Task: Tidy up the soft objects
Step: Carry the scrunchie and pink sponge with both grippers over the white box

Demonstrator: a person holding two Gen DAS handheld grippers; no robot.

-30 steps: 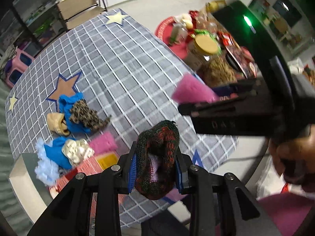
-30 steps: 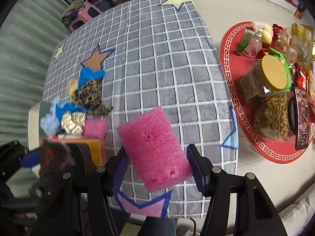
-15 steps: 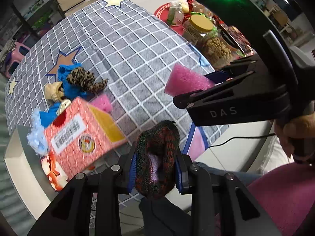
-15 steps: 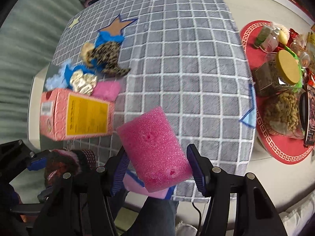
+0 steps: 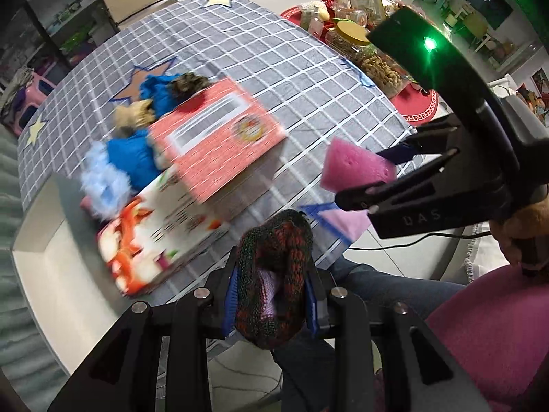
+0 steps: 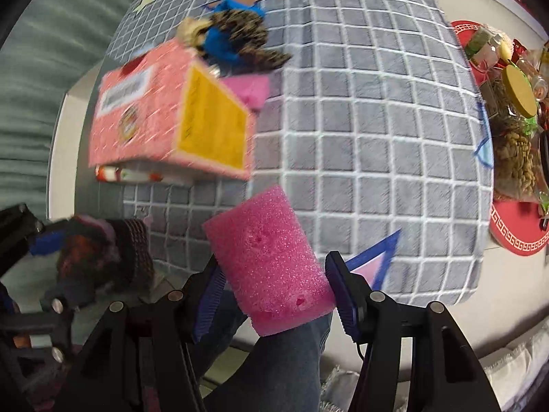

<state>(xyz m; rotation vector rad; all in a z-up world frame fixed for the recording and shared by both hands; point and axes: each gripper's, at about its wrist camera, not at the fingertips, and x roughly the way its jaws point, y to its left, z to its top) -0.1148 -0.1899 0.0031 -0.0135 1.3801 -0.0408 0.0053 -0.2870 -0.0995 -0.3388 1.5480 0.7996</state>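
Note:
My left gripper (image 5: 271,304) is shut on a dark red-green knitted bundle (image 5: 274,274), held off the table's near edge. It also shows in the right wrist view (image 6: 99,257). My right gripper (image 6: 274,292) is shut on a pink foam block (image 6: 271,261), also seen in the left wrist view (image 5: 357,168). A pink cardboard box (image 5: 216,144) with a yellow end (image 6: 212,130) stands on the grey checked tablecloth (image 5: 274,61). Beside it lie soft items: blue cloth (image 5: 130,158), leopard fabric (image 6: 247,41), a pink sponge (image 6: 250,89), pale blue fluff (image 5: 103,185).
A red mat (image 6: 514,233) with jars and snacks (image 6: 518,92) sits at the table's right edge. An open white box flap (image 5: 41,264) lies at the left. A person's jeans (image 6: 291,370) are below the grippers. A chair (image 5: 133,7) stands beyond the table.
Both grippers pulled back and up from the table, still holding their objects. The pink box now appears larger and more central, blurred by motion.

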